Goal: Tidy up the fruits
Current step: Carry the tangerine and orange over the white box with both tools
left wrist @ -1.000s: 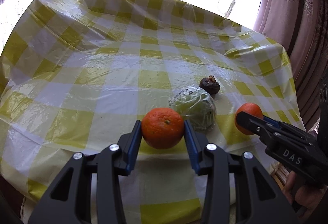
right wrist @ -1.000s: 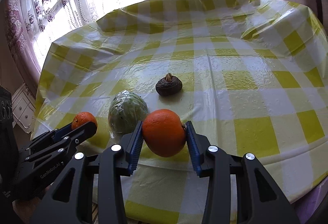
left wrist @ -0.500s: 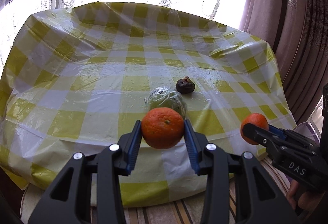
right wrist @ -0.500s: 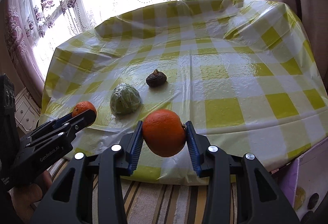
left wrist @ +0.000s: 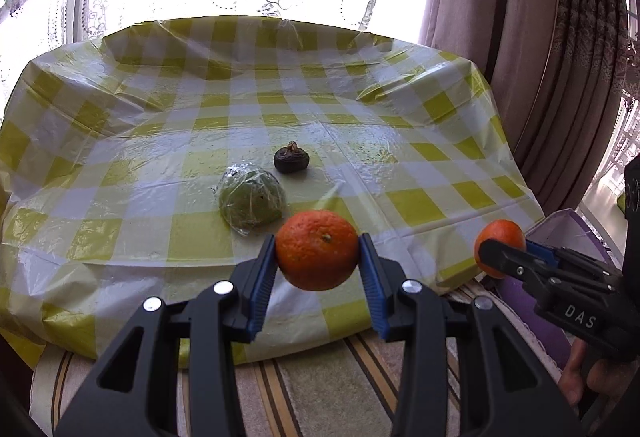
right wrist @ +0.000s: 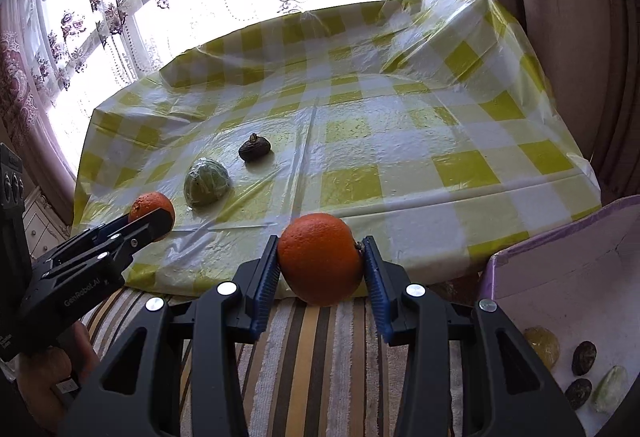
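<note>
Both tongs (left wrist: 318, 265) grip oranges (left wrist: 317, 250) (box (right wrist: 568, 277) cropped)

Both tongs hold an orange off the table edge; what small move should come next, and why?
Probably swing the right tongs rightward over the purple box and lower. Their orange hangs over the striped rug, and the box beside it already holds fruit.

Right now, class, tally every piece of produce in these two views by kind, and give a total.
Oranges, one in each gripper: 2
Green wrapped fruit on the table: 1
Dark brown fruit on the table: 1
Dark brown pieces in the box: 2
Pale wrapped pieces in the box: 2
Total: 8
</note>
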`<action>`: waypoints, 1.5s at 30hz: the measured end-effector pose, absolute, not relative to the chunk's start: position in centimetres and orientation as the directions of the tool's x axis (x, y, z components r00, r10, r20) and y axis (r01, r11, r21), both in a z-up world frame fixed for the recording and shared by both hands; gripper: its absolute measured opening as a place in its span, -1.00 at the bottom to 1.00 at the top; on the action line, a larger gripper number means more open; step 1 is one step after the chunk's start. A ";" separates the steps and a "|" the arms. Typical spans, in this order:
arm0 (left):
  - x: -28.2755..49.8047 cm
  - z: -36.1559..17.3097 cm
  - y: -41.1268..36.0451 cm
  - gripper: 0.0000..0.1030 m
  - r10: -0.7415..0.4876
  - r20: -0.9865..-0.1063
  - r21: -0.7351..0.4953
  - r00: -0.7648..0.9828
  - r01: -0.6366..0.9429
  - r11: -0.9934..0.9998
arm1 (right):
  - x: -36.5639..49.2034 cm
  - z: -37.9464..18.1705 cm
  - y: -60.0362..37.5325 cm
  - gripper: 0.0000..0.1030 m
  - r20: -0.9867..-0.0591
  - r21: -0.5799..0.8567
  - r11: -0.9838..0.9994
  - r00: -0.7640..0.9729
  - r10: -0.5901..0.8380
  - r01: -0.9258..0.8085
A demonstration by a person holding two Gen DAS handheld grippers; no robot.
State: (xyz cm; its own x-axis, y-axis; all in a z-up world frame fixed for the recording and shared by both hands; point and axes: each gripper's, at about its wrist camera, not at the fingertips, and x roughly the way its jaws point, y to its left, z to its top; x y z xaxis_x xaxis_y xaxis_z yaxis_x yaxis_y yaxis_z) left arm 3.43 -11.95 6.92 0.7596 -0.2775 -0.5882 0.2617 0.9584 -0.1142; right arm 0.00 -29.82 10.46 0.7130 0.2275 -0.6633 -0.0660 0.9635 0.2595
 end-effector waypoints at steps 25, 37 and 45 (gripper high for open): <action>0.9 4.7 -29.7 -0.21 -0.479 -0.658 -0.001 0.581 0.636 0.772 | -8.3 8.3 -49.4 -0.22 -0.752 0.129 0.925 0.643 -0.145 0.359; 0.4 1.2 -41.5 -0.21 -0.486 -0.784 0.062 0.386 0.828 0.557 | -8.3 5.2 -55.2 -0.22 -0.824 -0.116 0.900 0.465 -0.324 0.421; 1.4 -2.2 -46.3 -0.20 -0.388 -0.866 0.115 0.317 0.879 0.463 | -6.6 4.1 -56.4 -0.22 -0.850 -0.229 0.911 0.385 -0.359 0.344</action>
